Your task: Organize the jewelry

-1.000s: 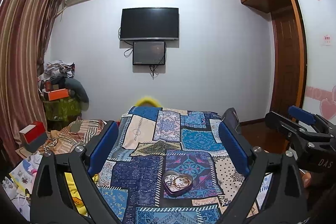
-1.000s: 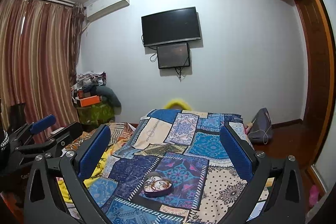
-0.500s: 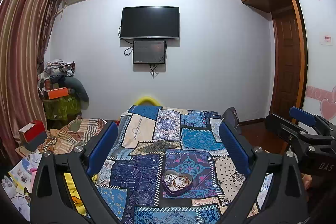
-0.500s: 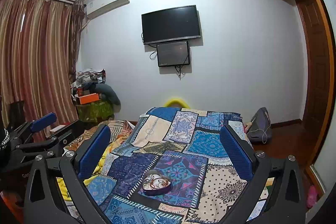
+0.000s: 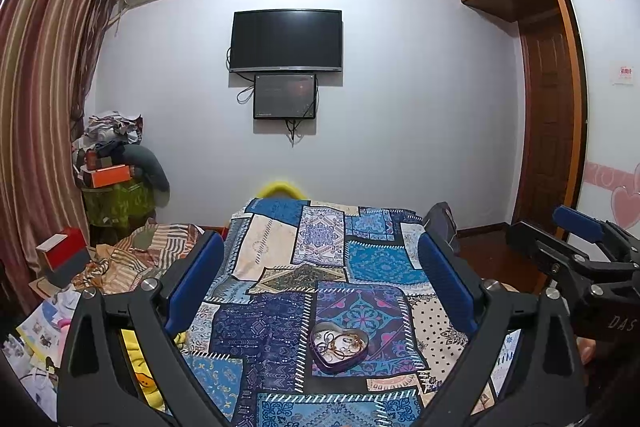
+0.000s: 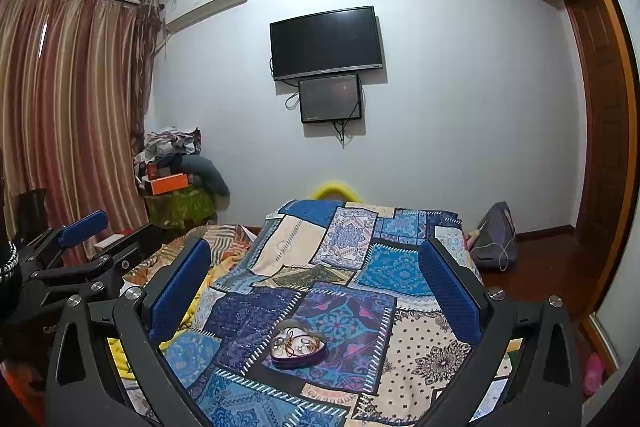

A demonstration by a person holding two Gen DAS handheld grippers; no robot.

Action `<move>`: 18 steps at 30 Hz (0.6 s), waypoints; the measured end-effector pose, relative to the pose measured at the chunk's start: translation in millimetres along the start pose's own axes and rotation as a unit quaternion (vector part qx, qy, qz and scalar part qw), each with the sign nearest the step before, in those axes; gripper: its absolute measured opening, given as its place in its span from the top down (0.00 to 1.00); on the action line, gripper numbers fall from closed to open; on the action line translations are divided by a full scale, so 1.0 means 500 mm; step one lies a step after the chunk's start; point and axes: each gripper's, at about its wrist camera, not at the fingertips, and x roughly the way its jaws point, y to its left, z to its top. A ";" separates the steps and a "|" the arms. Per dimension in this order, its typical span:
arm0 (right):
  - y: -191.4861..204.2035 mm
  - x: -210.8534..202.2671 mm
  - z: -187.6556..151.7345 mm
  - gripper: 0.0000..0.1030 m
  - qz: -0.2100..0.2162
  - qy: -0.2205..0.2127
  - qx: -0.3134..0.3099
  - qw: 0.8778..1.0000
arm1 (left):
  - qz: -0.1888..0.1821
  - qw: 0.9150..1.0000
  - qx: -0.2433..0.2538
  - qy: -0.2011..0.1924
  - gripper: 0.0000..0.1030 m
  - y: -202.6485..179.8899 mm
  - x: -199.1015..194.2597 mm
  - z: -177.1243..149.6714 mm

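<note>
The heart-shaped tin (image 5: 339, 347) sits on the patchwork bedspread (image 5: 304, 259), and everything here is placed from it. The jewelry (image 5: 340, 341) lies inside it as 1 loose heap: thin rings or hoops and some gold-toned chain, overlapping. No piece shows on the cloth around the tin.

That arrangement fits 2 stages equally well. Either the pieces are gathered into the tin and the job is near its end, or the heap is a mixed lot waiting to be sorted out of it. The pictures do not settle which, and the pieces are too small to count or to tell whether they are tangled.

The left gripper (image 5: 320, 275) hangs above and on the near side of the tin, its jaws wide apart and holding nothing, with the tin in the gap between them. The right gripper (image 6: 316, 275) is held the same way, spread wide and empty, and it also shows off to the right of the tin in the left wrist view.

The tin looks like thin metal, with a dark purple outer wall, a pale shiny inside and a low rim. The jewelry is fine, hard and glinting. The bedspread is soft printed fabric in blue, cream and purple patches, slightly rumpled. The gripper fingers (image 6: 448, 291) carry ribbed blue pads on black frames.
</note>
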 end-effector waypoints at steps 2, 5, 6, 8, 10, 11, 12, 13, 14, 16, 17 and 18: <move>0.000 0.000 -0.001 0.00 0.000 0.001 0.001 1.000 | -0.001 1.000 -0.001 0.001 0.05 0.000 0.002 -0.002; 0.000 -0.002 0.000 0.00 0.000 0.000 0.000 1.000 | -0.008 1.000 -0.005 0.004 0.05 0.005 0.004 -0.002; 0.000 -0.002 0.000 0.00 0.000 0.000 0.000 1.000 | -0.010 1.000 -0.006 0.005 0.05 0.006 0.005 -0.002; -0.001 -0.001 -0.001 0.00 -0.001 0.001 -0.001 1.000 | -0.011 1.000 -0.005 0.007 0.05 0.006 0.007 -0.003; -0.002 0.002 -0.002 0.00 -0.002 0.004 -0.001 1.000 | -0.012 1.000 -0.006 0.009 0.05 0.006 0.009 -0.004; -0.003 0.004 -0.003 0.00 -0.002 0.005 -0.001 1.000 | -0.013 1.000 -0.008 0.011 0.05 0.007 0.010 -0.005; -0.003 0.004 -0.002 0.00 -0.002 0.006 0.000 1.000 | -0.013 1.000 -0.009 0.012 0.05 0.008 0.011 -0.006; -0.005 0.004 -0.002 0.00 -0.002 0.007 0.000 1.000 | -0.014 1.000 -0.011 0.014 0.05 0.008 0.013 -0.006; -0.006 0.003 -0.002 0.00 -0.003 0.008 0.000 1.000 | -0.014 1.000 -0.011 0.015 0.05 0.010 0.015 -0.006; -0.007 0.005 -0.001 0.00 -0.003 0.009 0.000 1.000 | -0.013 1.000 -0.012 0.015 0.05 0.012 0.016 -0.008; -0.006 0.006 0.000 0.00 -0.004 0.010 0.000 1.000 | -0.013 1.000 -0.011 0.015 0.05 0.012 0.016 -0.007; -0.006 0.007 0.000 0.00 -0.004 0.010 0.000 1.000 | -0.015 1.000 -0.011 0.016 0.05 0.013 0.017 -0.009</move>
